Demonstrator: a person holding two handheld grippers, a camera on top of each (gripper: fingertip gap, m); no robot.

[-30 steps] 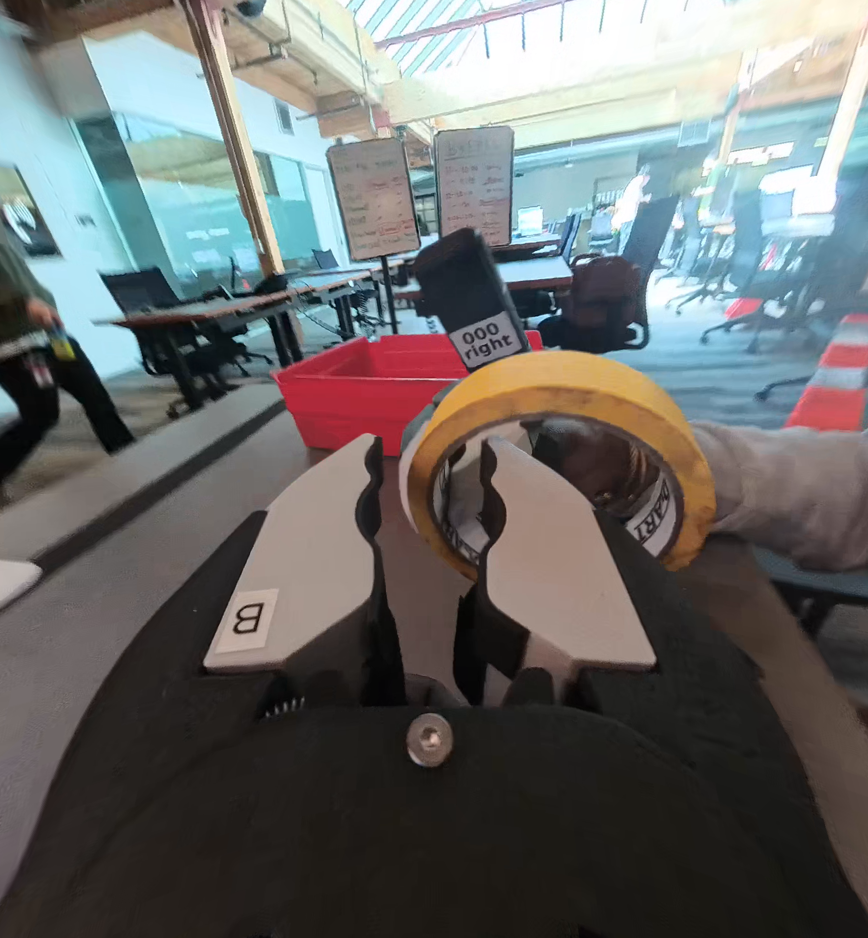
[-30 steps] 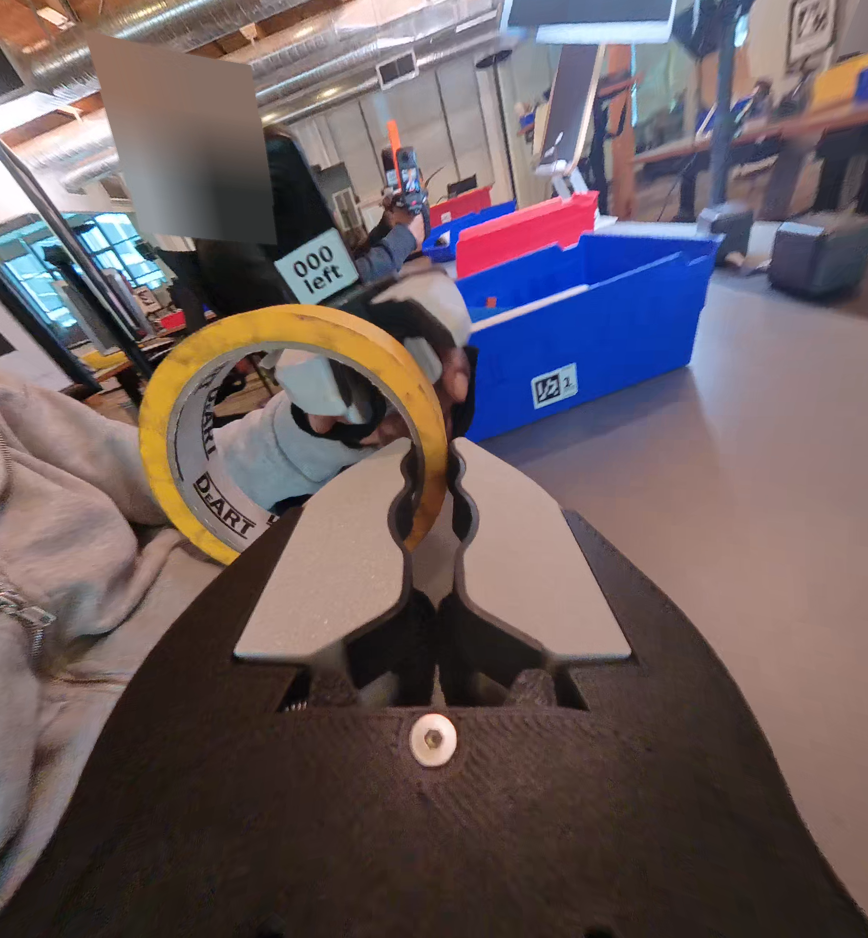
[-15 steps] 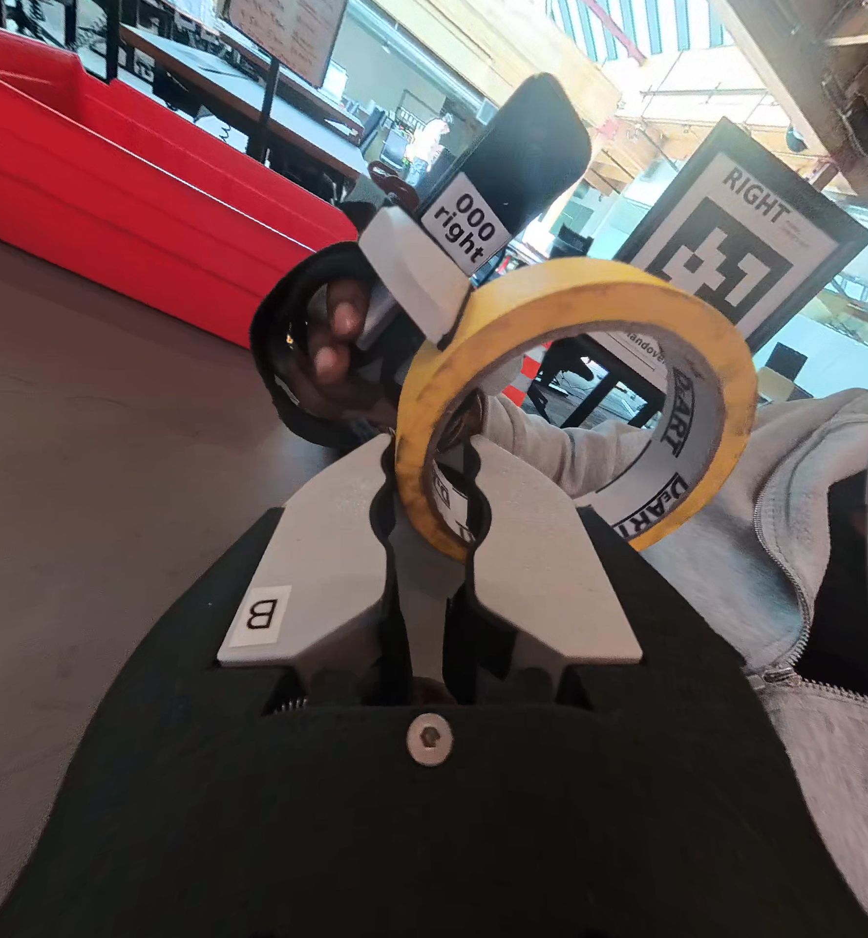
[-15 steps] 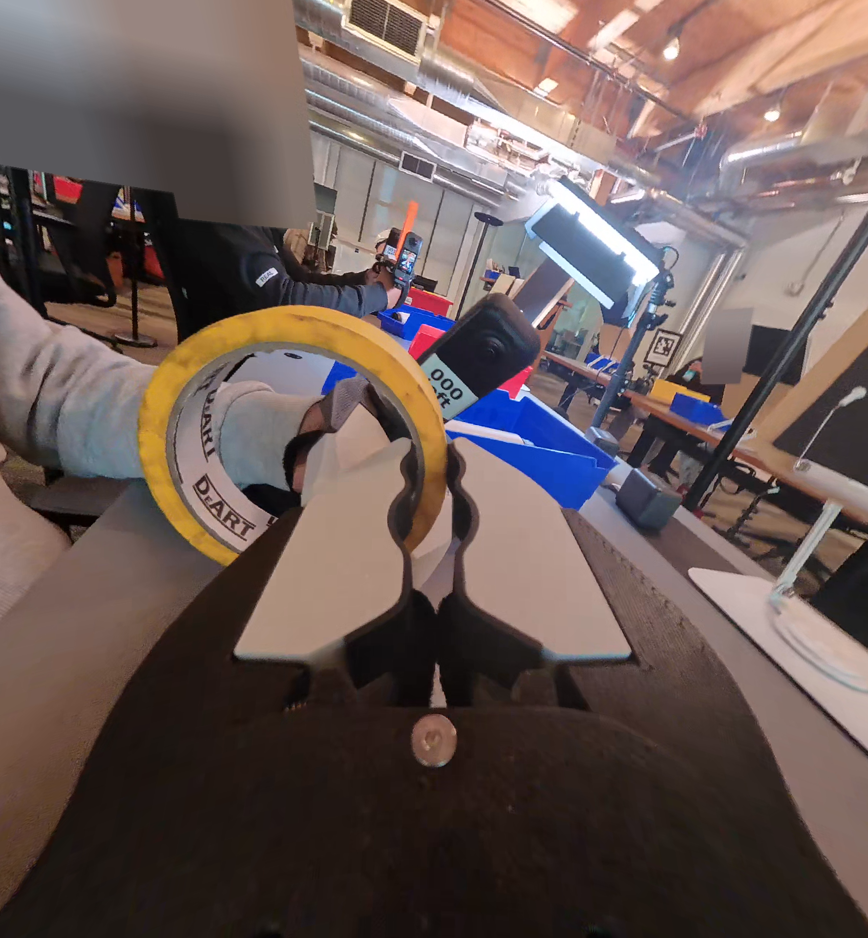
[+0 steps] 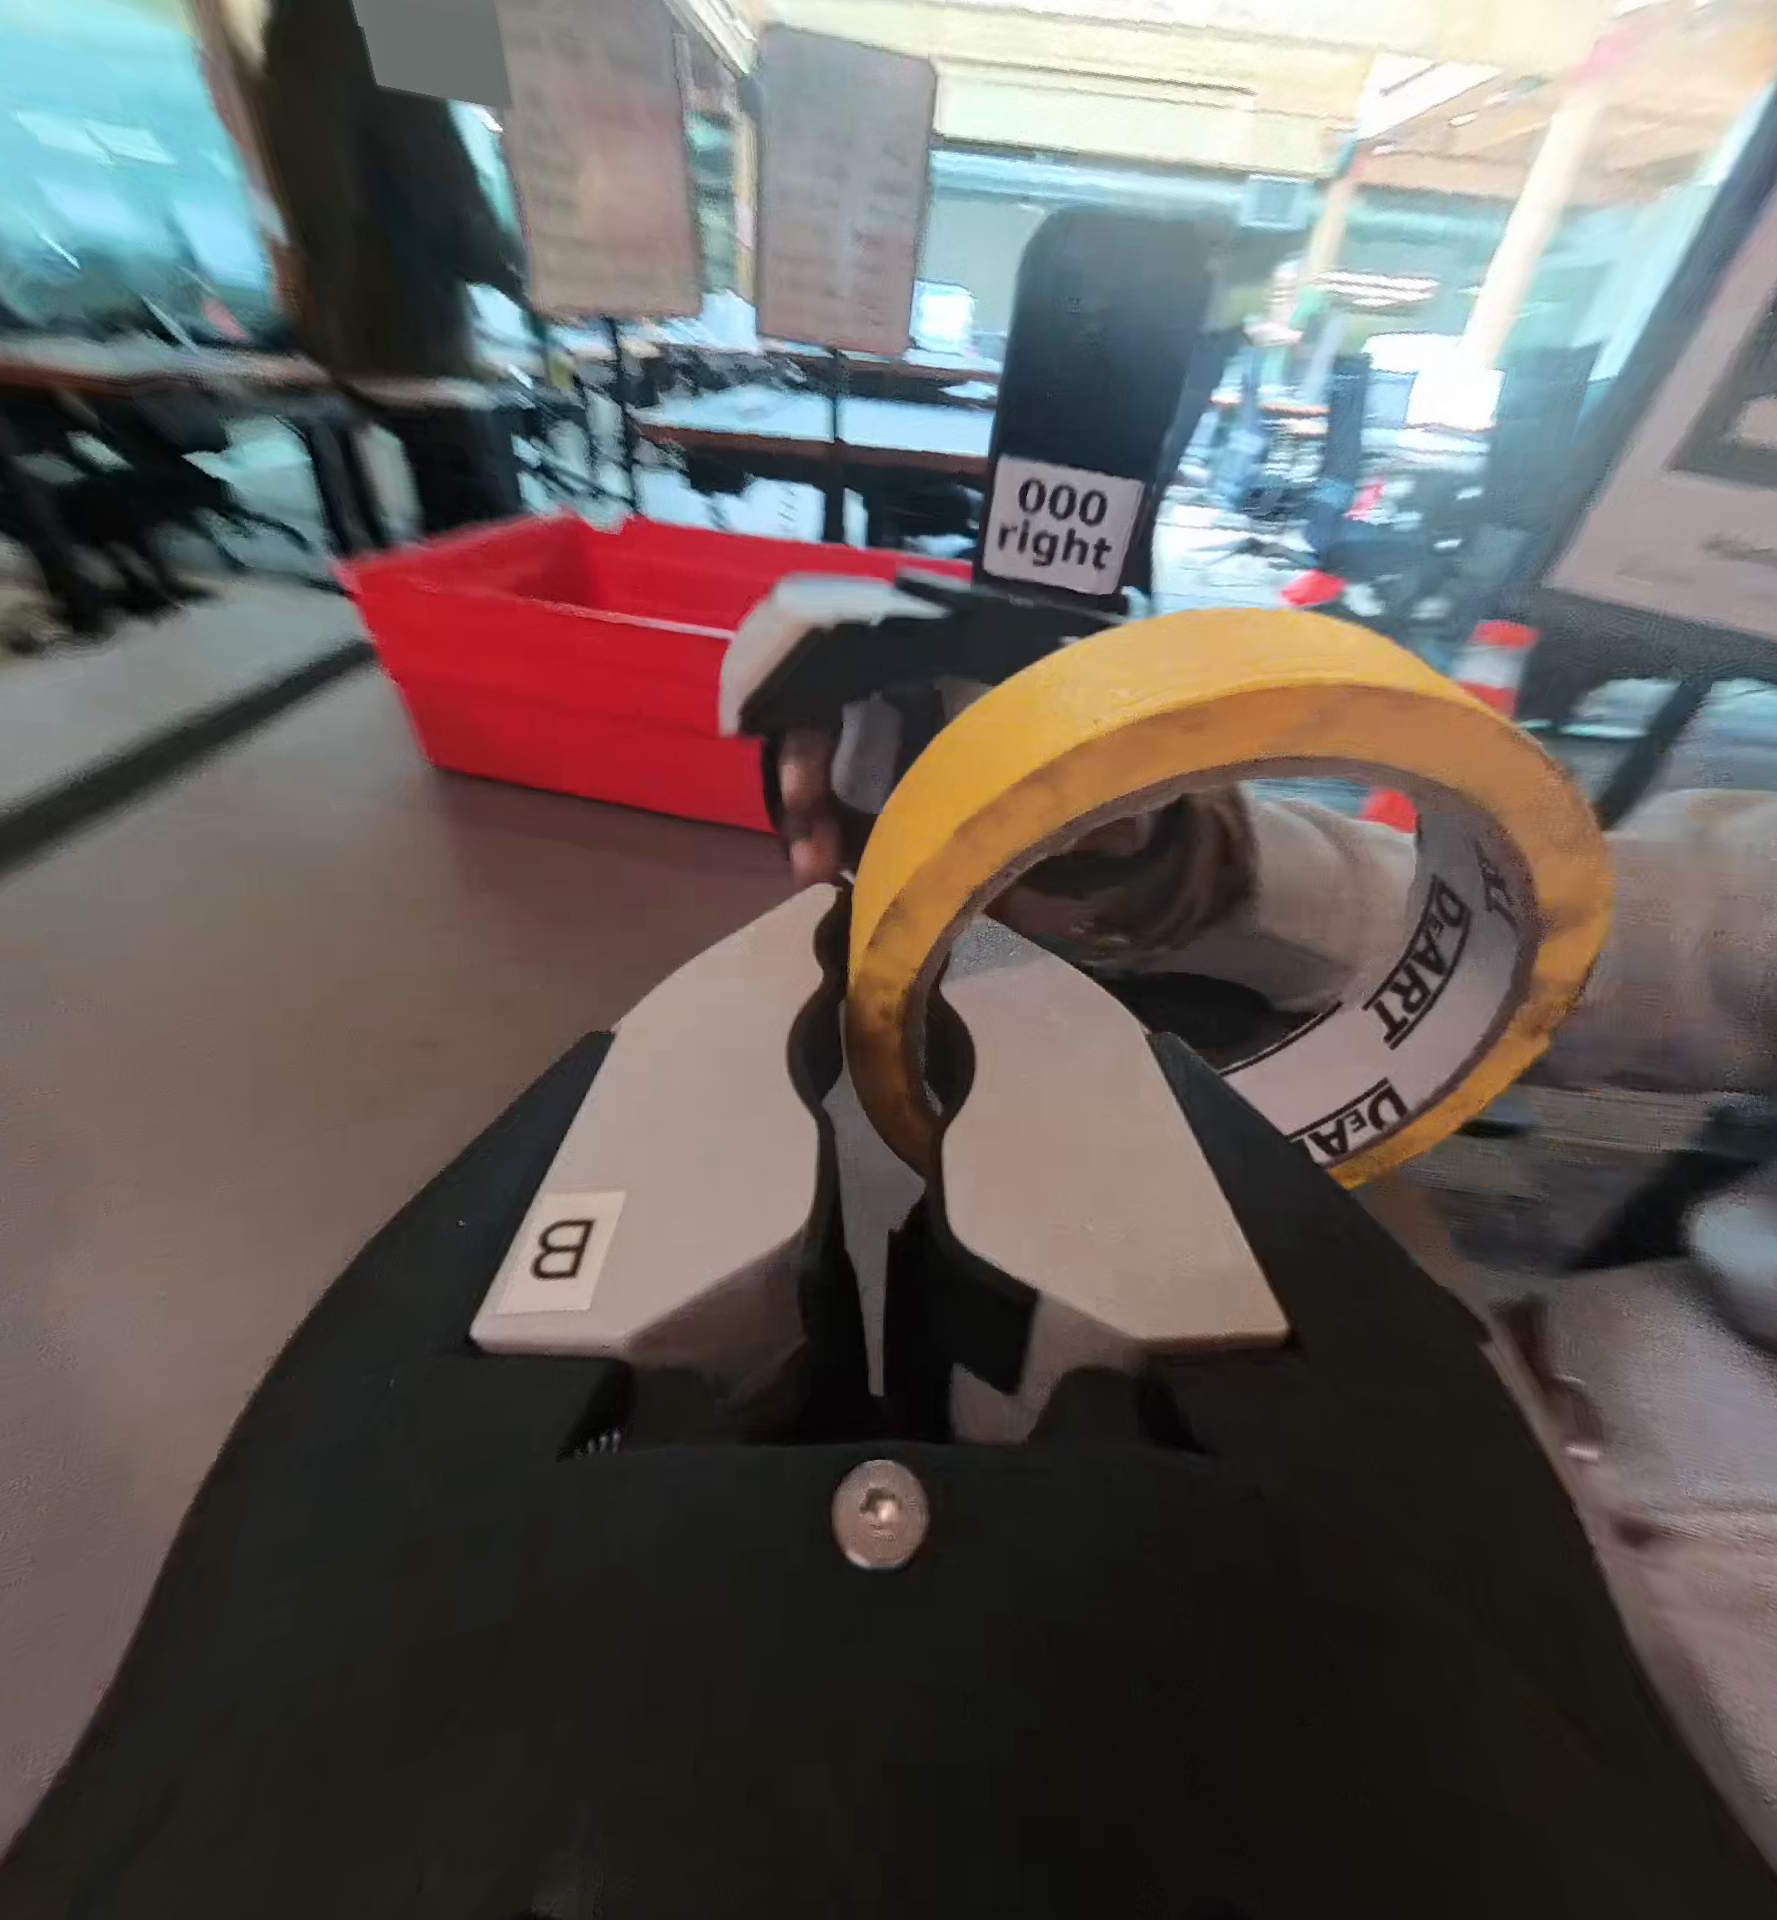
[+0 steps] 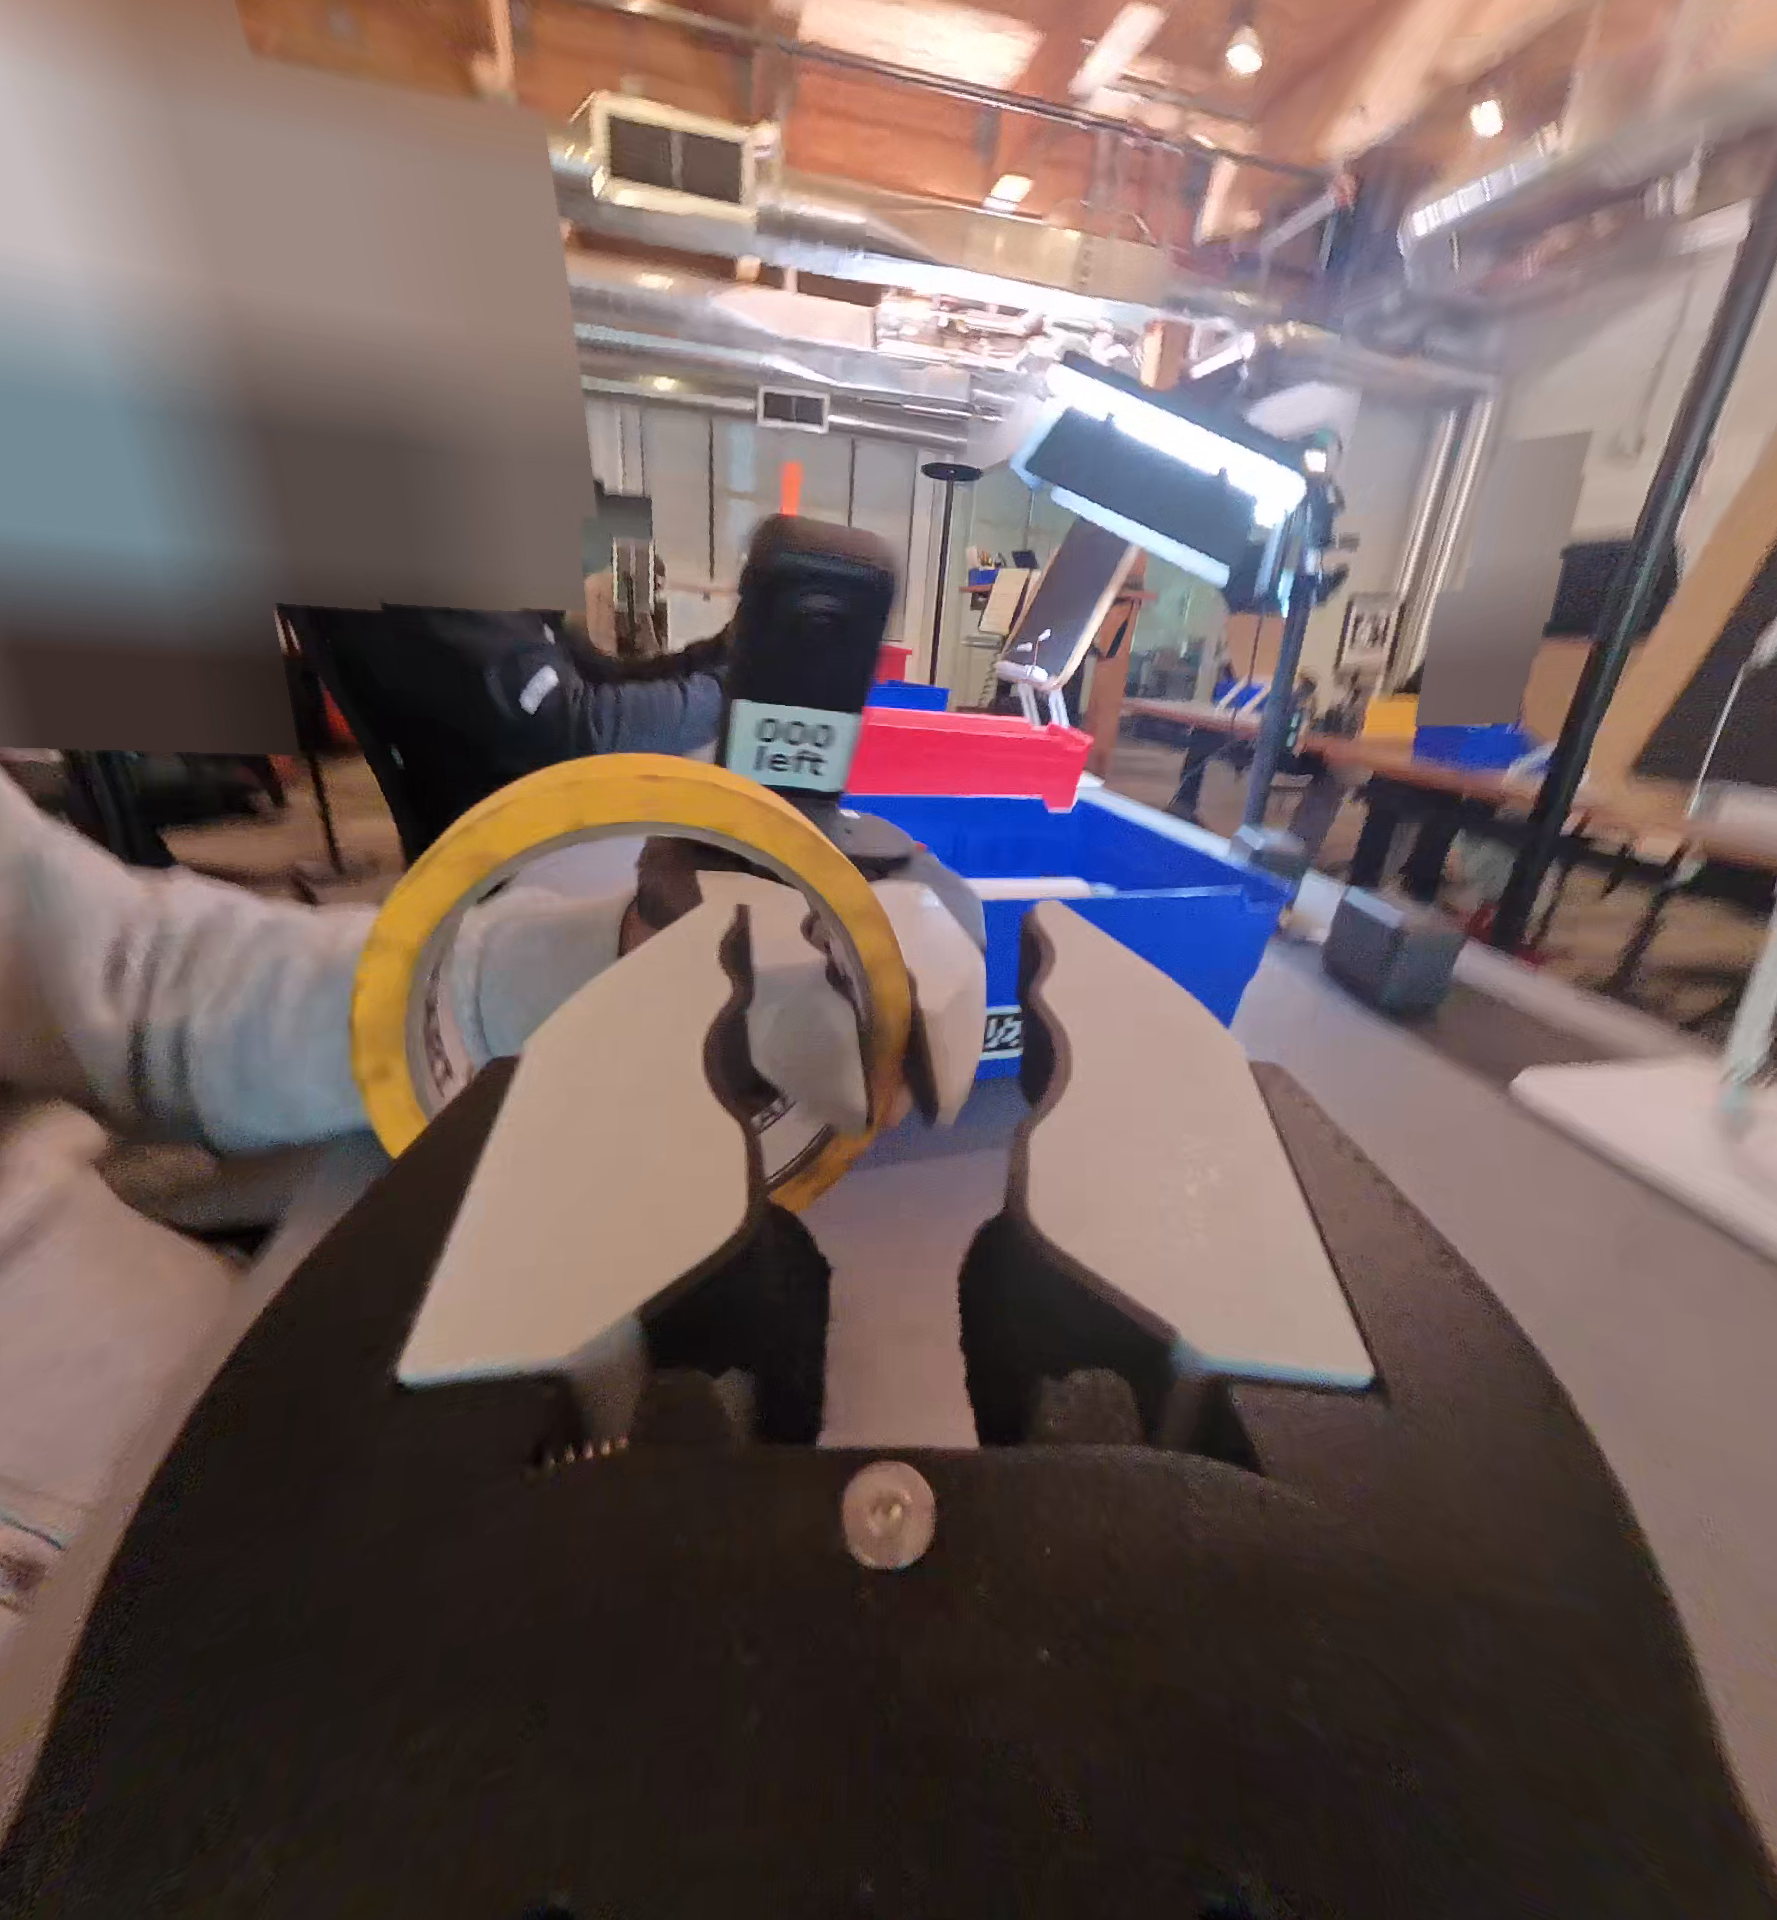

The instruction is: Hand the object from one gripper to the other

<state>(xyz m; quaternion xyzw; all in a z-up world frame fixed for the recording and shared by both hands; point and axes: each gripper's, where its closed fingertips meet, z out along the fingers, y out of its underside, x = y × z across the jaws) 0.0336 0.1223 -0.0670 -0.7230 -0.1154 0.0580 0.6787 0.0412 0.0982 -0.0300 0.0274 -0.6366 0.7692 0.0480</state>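
Left claw (image 5: 879,1023) is clenching the tape (image 5: 1227,883) wall, holding it above the tabletop (image 5: 240,987); right claw (image 6: 884,966) is gaping, released, just beside it — handover essentially done, only withdrawal left

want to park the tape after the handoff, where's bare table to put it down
The table is bare between the left gripper, which grips the yellow tape roll, and the red bin. More lies right of the open right gripper, before the white base. By the blue bin it's crowded.
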